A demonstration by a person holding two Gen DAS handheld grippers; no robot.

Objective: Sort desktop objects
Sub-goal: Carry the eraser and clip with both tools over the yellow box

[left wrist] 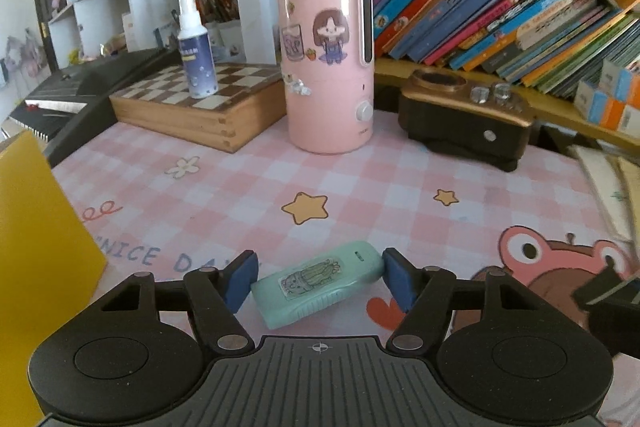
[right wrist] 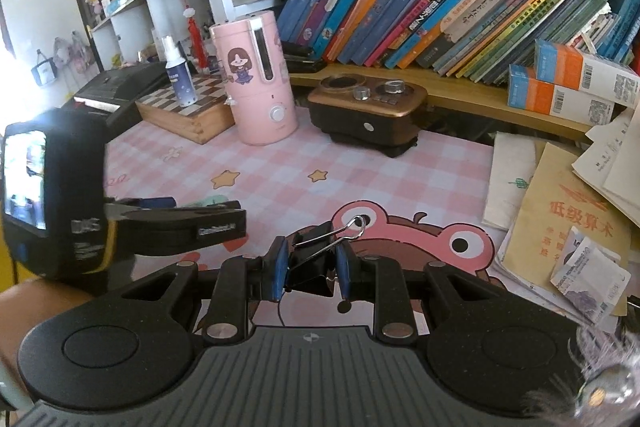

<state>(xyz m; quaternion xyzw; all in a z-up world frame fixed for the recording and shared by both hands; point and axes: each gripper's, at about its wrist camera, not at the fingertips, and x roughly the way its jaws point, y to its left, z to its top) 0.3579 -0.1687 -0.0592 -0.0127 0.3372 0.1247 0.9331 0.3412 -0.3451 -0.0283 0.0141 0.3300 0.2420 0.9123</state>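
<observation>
Soft daylight fills both views. In the right wrist view a white glare burns out the left edge, beside the glossy black camera housing with its lit screen (right wrist: 28,183). The tall pink plastic cylinder with a cartoon girl sticker (left wrist: 329,63) shows pale sheen streaks. Fisheye bending curves the leaning row of colourful paperback books (left wrist: 500,23), and the corners darken. Shadows under objects stay faint.

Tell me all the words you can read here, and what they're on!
"NICE DA", cut off by the gripper: pink checked desk mat.
"低级算术": brown paper booklet.
"DAS": side of the left gripper.
Book spines, orange-blue boxes, spray bottle: too small or blurred.
</observation>
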